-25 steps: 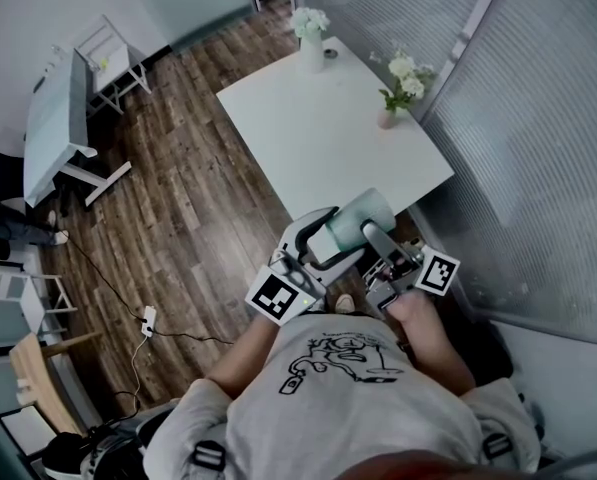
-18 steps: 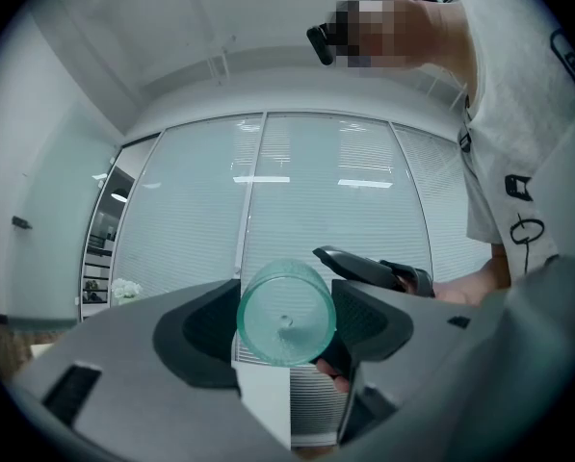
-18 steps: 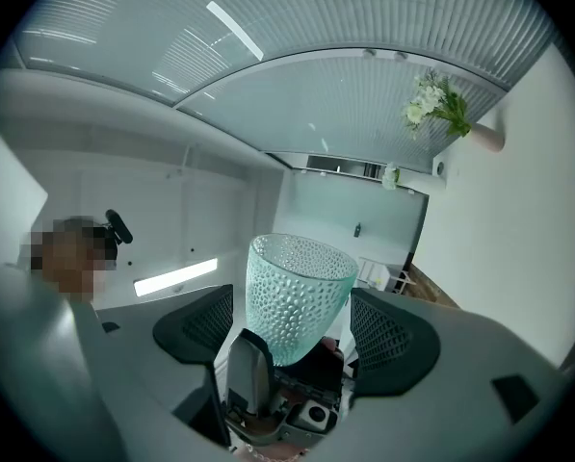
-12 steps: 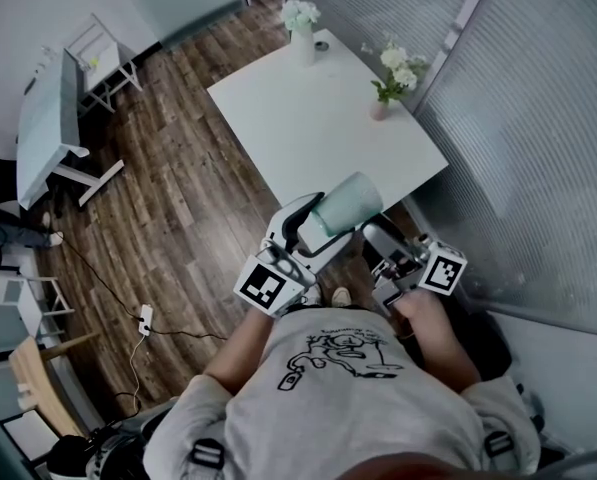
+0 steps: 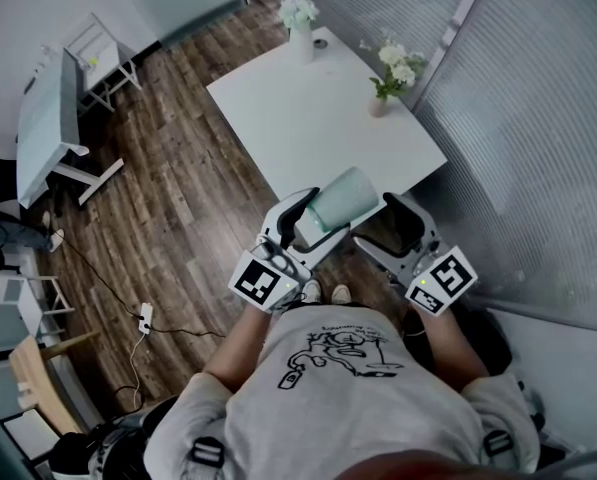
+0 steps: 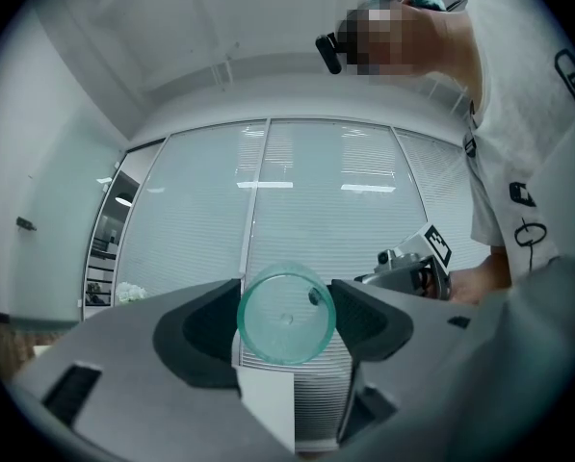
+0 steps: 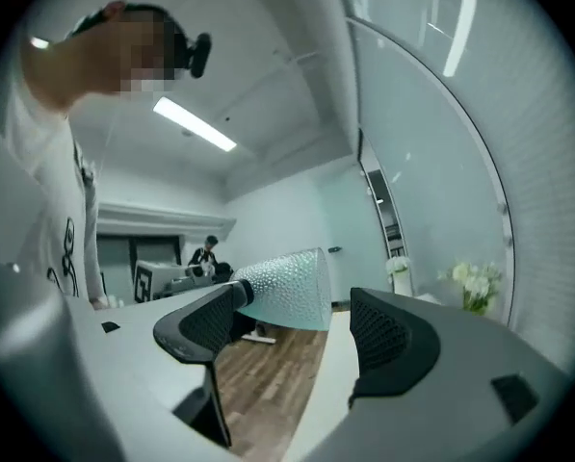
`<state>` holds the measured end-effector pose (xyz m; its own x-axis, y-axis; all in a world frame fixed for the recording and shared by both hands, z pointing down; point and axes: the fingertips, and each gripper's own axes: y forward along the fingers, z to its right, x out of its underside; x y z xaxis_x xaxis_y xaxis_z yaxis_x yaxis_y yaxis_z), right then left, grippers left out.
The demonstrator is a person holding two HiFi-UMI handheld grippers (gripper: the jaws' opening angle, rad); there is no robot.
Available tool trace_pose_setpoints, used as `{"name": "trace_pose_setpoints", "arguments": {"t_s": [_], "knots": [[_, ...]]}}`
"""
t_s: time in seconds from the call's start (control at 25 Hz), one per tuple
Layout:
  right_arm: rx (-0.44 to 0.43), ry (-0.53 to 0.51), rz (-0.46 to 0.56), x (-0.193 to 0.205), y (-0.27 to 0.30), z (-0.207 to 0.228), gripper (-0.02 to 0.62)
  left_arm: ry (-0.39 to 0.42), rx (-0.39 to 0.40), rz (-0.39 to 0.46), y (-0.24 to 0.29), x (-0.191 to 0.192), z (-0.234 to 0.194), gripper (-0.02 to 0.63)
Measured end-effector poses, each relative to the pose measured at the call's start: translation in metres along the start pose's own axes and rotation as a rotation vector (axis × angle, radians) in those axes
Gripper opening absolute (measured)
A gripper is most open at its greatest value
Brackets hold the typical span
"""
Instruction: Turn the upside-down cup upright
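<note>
A pale green, dimpled see-through cup (image 5: 342,196) is held in the air above the near edge of the white table (image 5: 308,118). My left gripper (image 5: 313,223) is shut on its narrow end. The cup lies tilted, wide end pointing up and to the right. In the left gripper view the cup (image 6: 287,314) shows as a round end between the jaws. My right gripper (image 5: 389,231) stands open just right of the cup, holding nothing. In the right gripper view the cup (image 7: 287,292) sits beyond the left jaw, outside the gap.
Two vases of white flowers (image 5: 300,26) (image 5: 382,90) stand at the table's far side. A ribbed glass wall (image 5: 518,118) runs along the right. Wood floor (image 5: 178,188) lies to the left, with a cable and a desk (image 5: 48,128).
The right gripper has let go of the cup, opened, and drawn back to the right. The left gripper has turned the cup from lying low to tilted upward.
</note>
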<state>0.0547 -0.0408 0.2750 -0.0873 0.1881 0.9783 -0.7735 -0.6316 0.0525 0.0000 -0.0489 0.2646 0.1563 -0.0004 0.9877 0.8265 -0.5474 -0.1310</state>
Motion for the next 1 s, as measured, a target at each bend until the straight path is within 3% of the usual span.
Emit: {"name": "trace_pose_setpoints", "arguments": {"t_s": [0.16, 0.28, 0.6, 1.0], "knots": [[0.045, -0.293, -0.038, -0.01, 0.001, -0.007, 0.37, 0.003, -0.001, -0.005, -0.001, -0.001, 0.001, 0.295], [0.061, -0.514, -0.129, -0.006, -0.001, -0.01, 0.371, 0.008, -0.002, -0.006, -0.003, -0.002, 0.002, 0.295], [0.13, -0.948, -0.294, 0.004, -0.002, -0.015, 0.371, 0.001, 0.007, -0.012, -0.003, 0.003, 0.011, 0.295], [0.138, -1.275, -0.388, 0.009, 0.007, -0.024, 0.371, -0.002, 0.034, -0.032, -0.004, 0.008, 0.02, 0.295]]}}
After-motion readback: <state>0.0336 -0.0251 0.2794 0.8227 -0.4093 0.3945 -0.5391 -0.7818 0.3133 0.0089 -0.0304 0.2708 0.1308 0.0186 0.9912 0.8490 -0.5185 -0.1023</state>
